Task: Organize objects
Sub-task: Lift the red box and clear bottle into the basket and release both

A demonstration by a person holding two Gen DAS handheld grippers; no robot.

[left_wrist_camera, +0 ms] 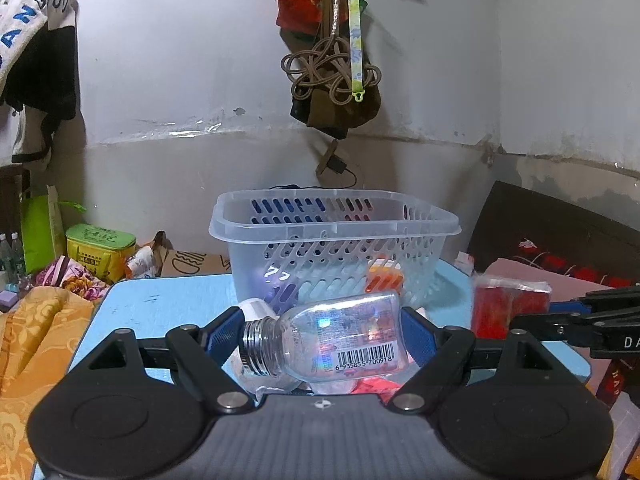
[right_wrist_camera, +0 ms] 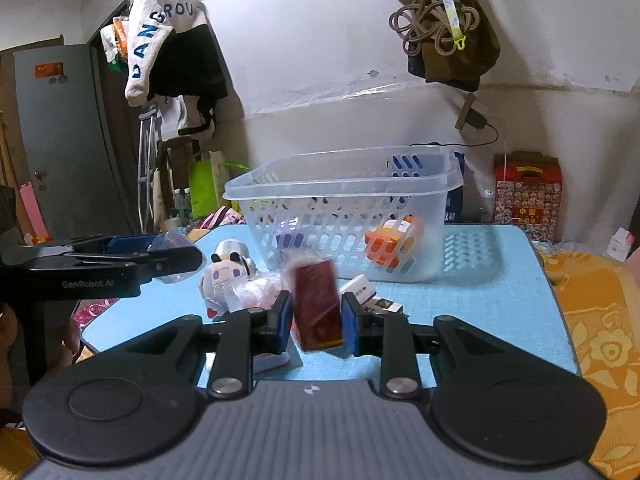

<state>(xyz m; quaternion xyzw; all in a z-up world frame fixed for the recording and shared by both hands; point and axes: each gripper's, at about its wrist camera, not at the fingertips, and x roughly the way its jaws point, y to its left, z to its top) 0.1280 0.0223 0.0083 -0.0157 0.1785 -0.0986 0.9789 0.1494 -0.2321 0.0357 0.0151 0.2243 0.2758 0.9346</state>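
Clear plastic, the bottle lies on its side between the blue pads of the left tool, which clamps it at neck and base, threaded mouth pointing left and barcode facing the camera. It is held above the near part of the blue counter, just in front of the translucent slotted basket.

The right tool grips a dark red packet, tilted and blurred, its pads pressed on both sides; in the left wrist view this packet shows off to the right of the basket. Both tools point towards the basket, which stands at the counter's far edge.

Inside the basket rests an orange and white cube near its right wall, with a purple item beside its left wall. A white plush figure and a small white box lie on the counter in front of the basket, between it and the right tool.
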